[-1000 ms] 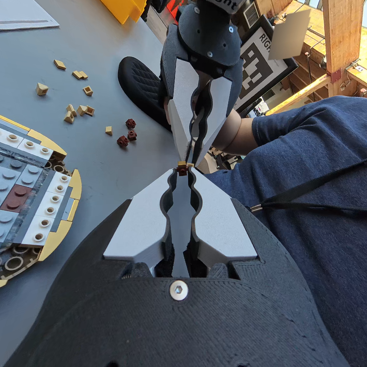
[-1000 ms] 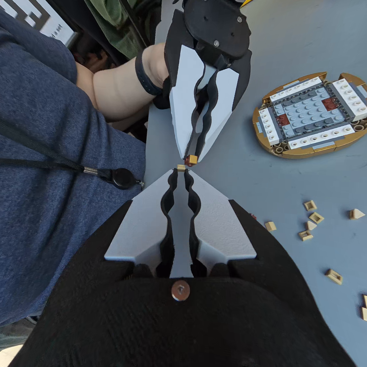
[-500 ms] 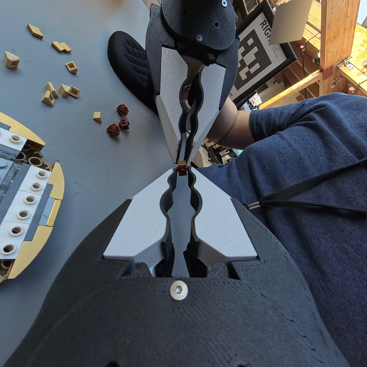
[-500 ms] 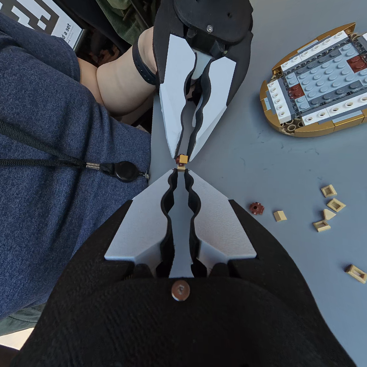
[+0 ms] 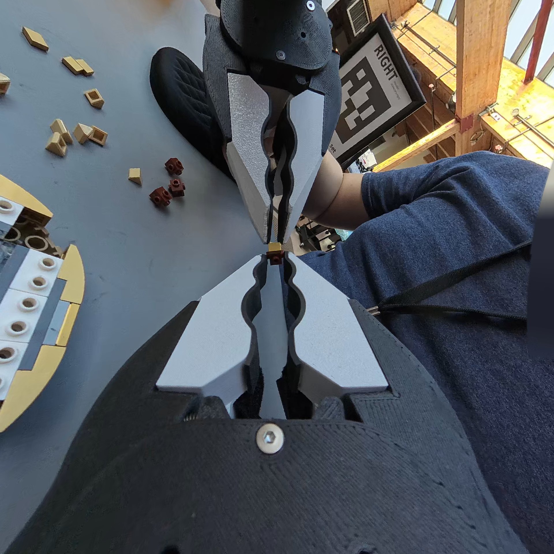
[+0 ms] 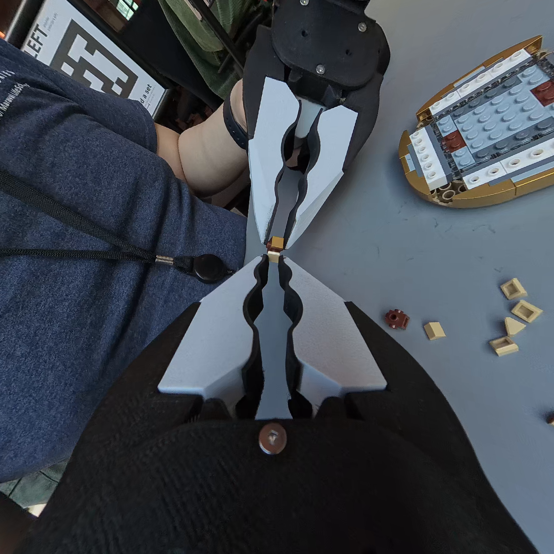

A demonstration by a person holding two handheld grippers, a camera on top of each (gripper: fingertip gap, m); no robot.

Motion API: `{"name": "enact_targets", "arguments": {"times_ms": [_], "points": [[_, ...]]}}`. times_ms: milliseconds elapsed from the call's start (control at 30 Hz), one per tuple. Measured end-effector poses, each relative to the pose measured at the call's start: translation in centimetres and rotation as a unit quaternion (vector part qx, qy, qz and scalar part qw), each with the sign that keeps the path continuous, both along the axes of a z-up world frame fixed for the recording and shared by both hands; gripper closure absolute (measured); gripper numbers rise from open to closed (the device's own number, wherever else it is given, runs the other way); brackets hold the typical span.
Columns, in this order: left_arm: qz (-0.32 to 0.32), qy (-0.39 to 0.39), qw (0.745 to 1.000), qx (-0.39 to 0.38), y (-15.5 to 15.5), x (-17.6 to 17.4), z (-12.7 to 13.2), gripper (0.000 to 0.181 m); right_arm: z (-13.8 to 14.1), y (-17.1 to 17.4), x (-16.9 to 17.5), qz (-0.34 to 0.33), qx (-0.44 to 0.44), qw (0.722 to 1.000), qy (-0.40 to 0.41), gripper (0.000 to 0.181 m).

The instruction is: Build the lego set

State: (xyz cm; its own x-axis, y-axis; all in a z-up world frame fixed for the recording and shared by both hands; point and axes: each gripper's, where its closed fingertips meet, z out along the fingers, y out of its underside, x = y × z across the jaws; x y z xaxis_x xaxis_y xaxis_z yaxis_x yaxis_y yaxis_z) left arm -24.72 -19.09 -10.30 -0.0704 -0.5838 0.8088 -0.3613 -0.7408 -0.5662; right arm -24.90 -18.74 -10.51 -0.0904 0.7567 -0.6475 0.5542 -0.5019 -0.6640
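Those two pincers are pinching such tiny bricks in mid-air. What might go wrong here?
1. The left gripper holds the small dark-red studded brick only by its very fingertips, so pressing might twist it loose.
2. The right gripper holds a tiny tan piece just as thinly; it may sit crooked.
3. They meet near the grey table's edge, so a drop could land in the person's lap.

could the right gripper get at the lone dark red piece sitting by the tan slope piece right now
Probably not yet: the right gripper is shut on a tan piece. The dark red piece lies uncovered on the table.
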Motion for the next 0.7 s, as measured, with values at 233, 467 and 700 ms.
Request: {"name": "enact_targets", "arguments": {"times_ms": [233,467,700], "points": [[0.003,0.006,1.000,-0.012,-0.1,0.8,-0.6,0.172,-0.9,1.1,0.2,-0.027,0.010,0.999,-0.014,0.181],[0.046,0.054,0.997,0.030,1.5,-1.2,-1.2,0.172,-1.5,1.5,1.7,-0.052,0.081,0.995,-0.021,0.178],[0.063,0.047,0.996,0.036,2.1,-1.9,-0.4,0.172,-1.9,-4.5,0.5,0.081,0.221,0.972,0.014,0.158]]}}
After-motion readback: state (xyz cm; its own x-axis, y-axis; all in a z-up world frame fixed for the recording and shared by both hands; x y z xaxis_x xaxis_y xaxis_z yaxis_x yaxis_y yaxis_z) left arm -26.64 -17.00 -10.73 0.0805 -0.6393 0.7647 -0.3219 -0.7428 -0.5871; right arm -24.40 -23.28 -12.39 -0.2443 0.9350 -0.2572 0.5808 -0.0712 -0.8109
